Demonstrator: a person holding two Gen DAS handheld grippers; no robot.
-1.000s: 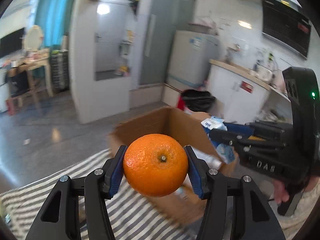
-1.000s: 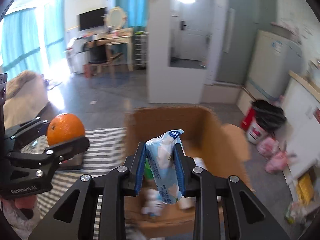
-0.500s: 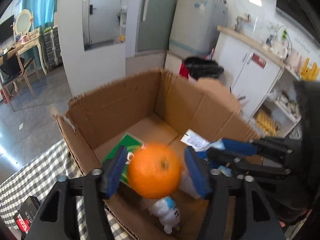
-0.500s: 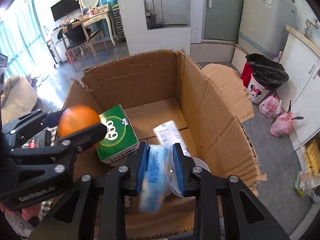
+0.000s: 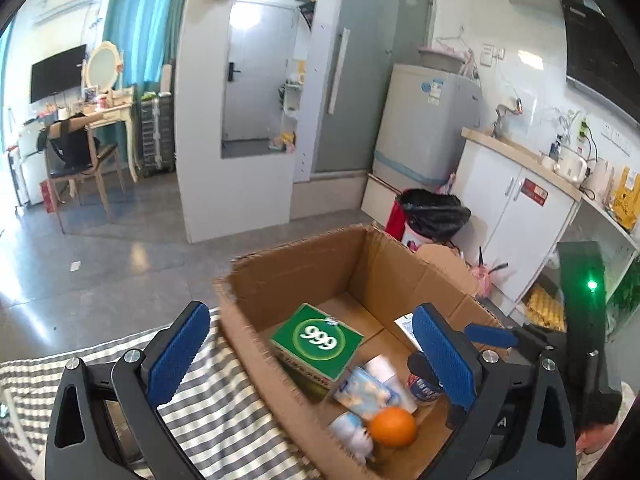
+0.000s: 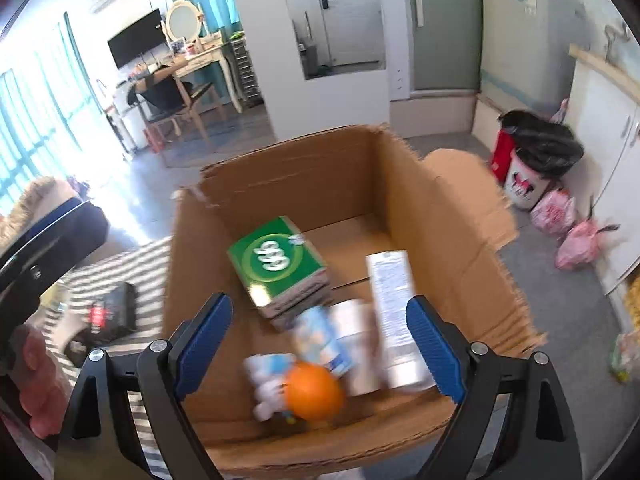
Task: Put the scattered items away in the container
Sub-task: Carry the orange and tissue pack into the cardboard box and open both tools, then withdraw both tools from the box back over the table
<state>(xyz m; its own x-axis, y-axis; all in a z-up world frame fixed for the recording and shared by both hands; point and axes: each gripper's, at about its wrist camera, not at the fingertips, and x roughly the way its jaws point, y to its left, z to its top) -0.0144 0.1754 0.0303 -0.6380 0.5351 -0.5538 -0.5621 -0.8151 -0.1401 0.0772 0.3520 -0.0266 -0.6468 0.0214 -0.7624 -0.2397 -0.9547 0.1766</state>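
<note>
An open cardboard box (image 5: 288, 280) (image 6: 280, 172) stands at the edge of a striped cloth. Inside lie an orange (image 5: 393, 426) (image 6: 315, 391), a green "999" box (image 5: 318, 338) (image 6: 278, 260), a blue-white tissue pack (image 5: 364, 390) (image 6: 322, 340), a white carton (image 6: 394, 304) and small white items. My left gripper (image 5: 312, 356) is open and empty above the box's left wall. My right gripper (image 6: 320, 348) is open and empty above the box's near side; it also shows in the left wrist view (image 5: 492, 336).
A black packet (image 6: 108, 312) lies on the striped cloth (image 5: 224, 416) left of the box. Past the box are a bin with a black bag (image 5: 432, 212), white cabinets (image 5: 516, 216), pink bags (image 6: 576, 236) on the floor and a fridge (image 5: 424, 124).
Both grippers opened. The orange dropped from the left one and the tissue pack from the right one into the box. Both grippers have drawn back and up from the box.
</note>
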